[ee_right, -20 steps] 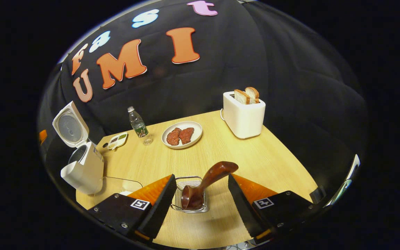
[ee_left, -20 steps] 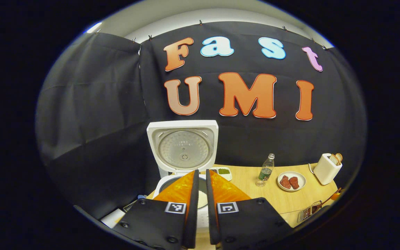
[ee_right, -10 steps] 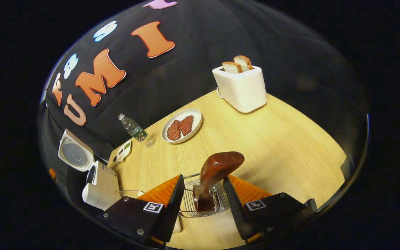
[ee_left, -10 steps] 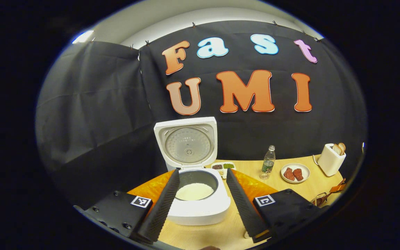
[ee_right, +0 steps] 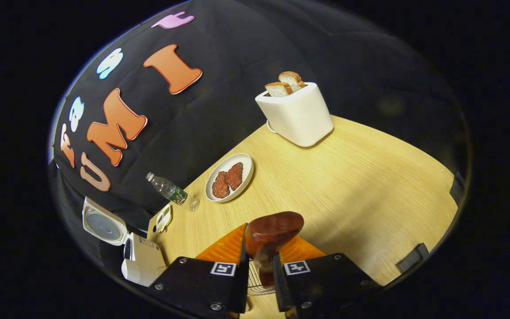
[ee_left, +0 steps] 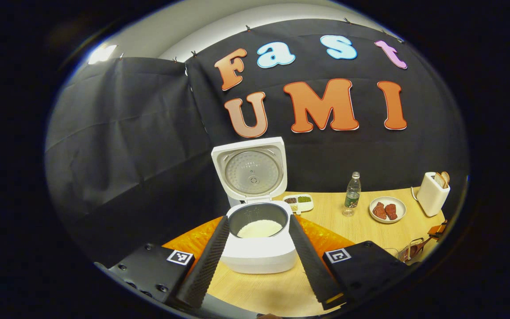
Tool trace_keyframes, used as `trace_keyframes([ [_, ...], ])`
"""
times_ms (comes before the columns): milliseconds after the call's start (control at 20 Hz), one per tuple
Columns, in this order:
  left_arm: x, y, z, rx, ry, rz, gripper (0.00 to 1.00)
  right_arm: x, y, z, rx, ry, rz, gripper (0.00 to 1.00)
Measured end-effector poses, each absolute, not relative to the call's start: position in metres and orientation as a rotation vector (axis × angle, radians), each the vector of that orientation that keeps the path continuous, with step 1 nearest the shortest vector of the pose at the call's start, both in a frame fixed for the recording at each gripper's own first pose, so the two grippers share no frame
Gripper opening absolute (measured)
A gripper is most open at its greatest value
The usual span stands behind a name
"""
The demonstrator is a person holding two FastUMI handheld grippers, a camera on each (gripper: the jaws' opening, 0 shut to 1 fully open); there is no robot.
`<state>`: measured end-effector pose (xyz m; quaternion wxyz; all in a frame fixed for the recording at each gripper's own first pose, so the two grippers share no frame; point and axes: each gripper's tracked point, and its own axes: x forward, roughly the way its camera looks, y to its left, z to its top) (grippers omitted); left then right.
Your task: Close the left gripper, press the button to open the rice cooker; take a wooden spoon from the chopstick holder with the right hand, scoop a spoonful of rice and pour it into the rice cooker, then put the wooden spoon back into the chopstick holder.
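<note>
The right tool [ee_right: 259, 259] was clamped on the wooden spoon [ee_right: 272, 230], whose bowl sat in the wire chopstick holder [ee_right: 255, 285] on the bench [ee_right: 348, 177]. The left tool [ee_left: 257, 248] hung with fingers apart, framing the rice cooker [ee_left: 259, 252], its lid [ee_left: 250, 170] up and rice inside.

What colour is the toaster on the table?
White; the toaster shows best in the right gripper view.
</note>
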<state>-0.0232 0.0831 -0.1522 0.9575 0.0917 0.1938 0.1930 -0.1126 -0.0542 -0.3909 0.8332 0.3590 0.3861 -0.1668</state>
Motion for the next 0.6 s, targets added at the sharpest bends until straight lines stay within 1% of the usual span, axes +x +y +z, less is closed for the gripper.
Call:
trace_keyframes([
  [200,-0.021,0.079,-0.147,0.201,0.368,0.369,0.93,-0.112,-0.058,-0.389,0.742,0.814,-0.38,0.2],
  [250,-0.019,0.077,-0.147,0.202,0.359,0.36,0.93,-0.113,-0.054,-0.387,0.73,0.811,-0.37,0.14],
  [300,-0.015,0.076,-0.147,0.198,0.353,0.349,0.93,-0.113,-0.053,-0.384,0.712,0.804,-0.362,0.18],
  [450,0.005,0.076,-0.151,0.179,0.342,0.282,0.93,-0.112,-0.057,-0.367,0.633,0.753,-0.388,0.17],
  [600,0.02,0.09,-0.149,0.178,0.327,0.233,0.93,-0.103,-0.056,-0.332,0.577,0.662,-0.393,0.16],
])
